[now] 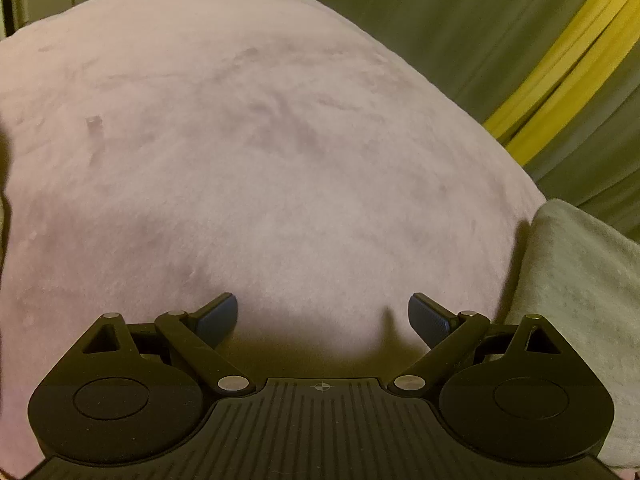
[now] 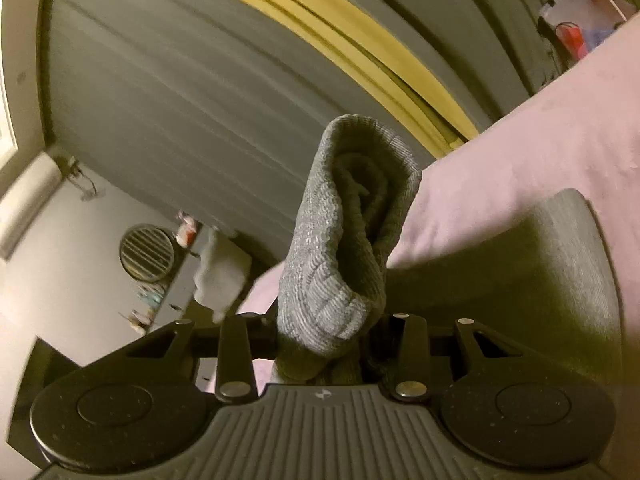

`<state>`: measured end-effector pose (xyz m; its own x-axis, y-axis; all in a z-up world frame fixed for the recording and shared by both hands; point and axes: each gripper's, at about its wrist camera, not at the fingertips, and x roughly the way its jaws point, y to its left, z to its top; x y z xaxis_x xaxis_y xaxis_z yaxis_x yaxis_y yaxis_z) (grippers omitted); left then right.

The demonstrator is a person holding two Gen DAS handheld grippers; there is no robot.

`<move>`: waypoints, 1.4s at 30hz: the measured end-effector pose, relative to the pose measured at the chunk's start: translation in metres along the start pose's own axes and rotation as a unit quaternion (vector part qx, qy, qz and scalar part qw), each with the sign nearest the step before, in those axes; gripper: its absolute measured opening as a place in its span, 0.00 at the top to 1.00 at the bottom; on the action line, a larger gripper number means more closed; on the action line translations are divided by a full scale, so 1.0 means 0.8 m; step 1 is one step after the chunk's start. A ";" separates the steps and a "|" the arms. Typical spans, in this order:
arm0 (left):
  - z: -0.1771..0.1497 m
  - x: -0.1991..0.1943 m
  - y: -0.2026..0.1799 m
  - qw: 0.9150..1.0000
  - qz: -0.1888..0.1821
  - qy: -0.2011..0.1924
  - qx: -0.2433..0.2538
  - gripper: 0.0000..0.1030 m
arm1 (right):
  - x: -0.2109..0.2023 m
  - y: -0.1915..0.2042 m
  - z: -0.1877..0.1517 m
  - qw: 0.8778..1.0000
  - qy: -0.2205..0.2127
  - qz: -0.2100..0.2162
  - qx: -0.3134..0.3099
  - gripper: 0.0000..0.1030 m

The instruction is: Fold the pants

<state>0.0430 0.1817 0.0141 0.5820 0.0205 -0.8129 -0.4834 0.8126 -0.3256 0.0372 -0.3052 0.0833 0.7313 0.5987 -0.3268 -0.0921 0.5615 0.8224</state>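
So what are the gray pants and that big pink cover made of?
The gray pants look like soft knit fabric, maybe cotton jersey. The bunched end in the right gripper shows fine ribbed rows of stitches, and it is matte. The pink cover looks like fuzzy fleece or plush. Its nap shows darker brush marks and no shine. I cannot tell the exact fibre.

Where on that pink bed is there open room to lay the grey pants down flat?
The broad pink blanket ahead of the open left tool is bare, bordered by the grey-and-yellow curtain beyond. It is crowded at the right edge, where the grey pants lie; the right tool grips their ribbed cuff.
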 end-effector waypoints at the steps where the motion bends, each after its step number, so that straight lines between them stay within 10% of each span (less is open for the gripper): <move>1: 0.000 0.000 0.000 1.000 0.001 0.000 0.002 0.06 | -0.002 -0.002 0.001 1.000 -0.002 -0.002 0.007 0.63; 19: 0.000 0.002 -0.009 1.000 -0.002 0.002 0.024 0.06 | -0.013 -0.072 -0.027 0.996 0.008 -0.060 0.067 0.62; 24: 0.000 0.001 -0.010 1.000 -0.011 0.003 0.029 0.06 | -0.002 -0.114 -0.043 0.981 0.060 -0.176 0.063 0.47; 31: -0.008 0.001 -0.030 0.996 -0.040 0.011 0.077 0.06 | -0.012 -0.079 -0.040 0.985 0.030 -0.171 -0.018 0.21; 38: -0.036 -0.007 -0.086 0.976 -0.101 0.001 0.194 0.06 | 0.026 -0.096 -0.058 0.956 0.074 -0.276 -0.073 0.08; 42: -0.054 -0.003 -0.124 0.952 -0.119 0.011 0.283 0.06 | 0.022 -0.122 -0.070 0.968 0.066 -0.239 -0.041 0.04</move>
<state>0.0613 0.0759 0.0279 0.6145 -0.2107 -0.7602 0.0944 0.9764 -0.1943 0.0213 -0.3176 -0.0292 0.6106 0.3237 -0.7228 0.1793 0.8325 0.5243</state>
